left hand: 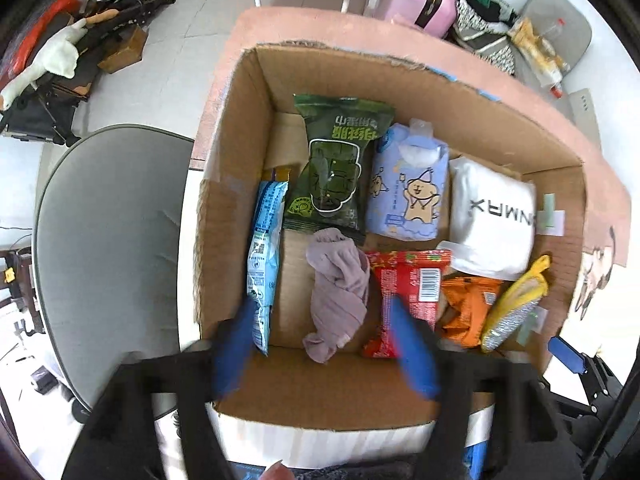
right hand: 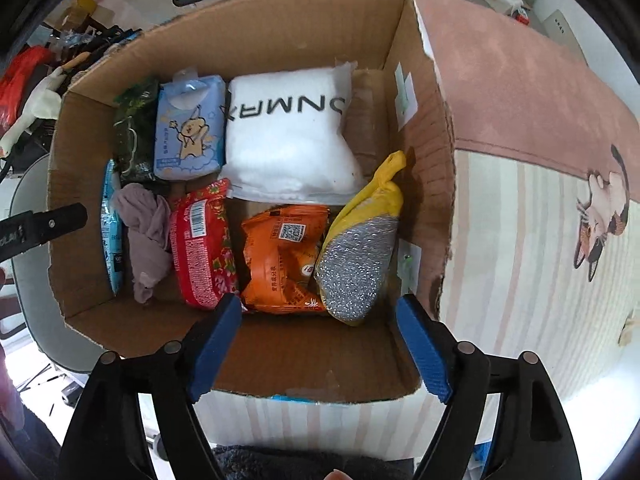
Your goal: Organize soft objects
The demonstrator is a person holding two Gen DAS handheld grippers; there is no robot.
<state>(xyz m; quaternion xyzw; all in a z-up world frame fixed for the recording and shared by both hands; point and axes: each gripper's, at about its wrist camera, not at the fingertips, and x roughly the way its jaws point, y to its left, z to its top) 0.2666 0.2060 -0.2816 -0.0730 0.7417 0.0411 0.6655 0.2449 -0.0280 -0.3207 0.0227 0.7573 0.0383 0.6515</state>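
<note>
A cardboard box (left hand: 248, 88) (right hand: 280, 28) holds several soft packs: a green wipes pack (left hand: 334, 168), a blue tissue pack (left hand: 408, 188) (right hand: 188, 128), a white pillow pack (left hand: 494, 216) (right hand: 288, 136), a red pack (left hand: 408, 292) (right hand: 202, 240), an orange pack (left hand: 468, 304) (right hand: 284, 256), a yellow-and-silver scrubber (left hand: 516, 308) (right hand: 364, 248), a mauve cloth (left hand: 340, 288) (right hand: 146, 232) and a light-blue pack (left hand: 264, 256) (right hand: 110, 220). My left gripper (left hand: 324, 320) is open and empty above the mauve cloth. My right gripper (right hand: 320, 308) is open and empty above the box's near edge.
The box stands on a pink-and-striped cat-print cloth (right hand: 540, 200) (left hand: 616, 280). A grey chair (left hand: 108, 240) is left of the box. Clutter, a pink case (left hand: 424, 0) and bags lie on the floor beyond.
</note>
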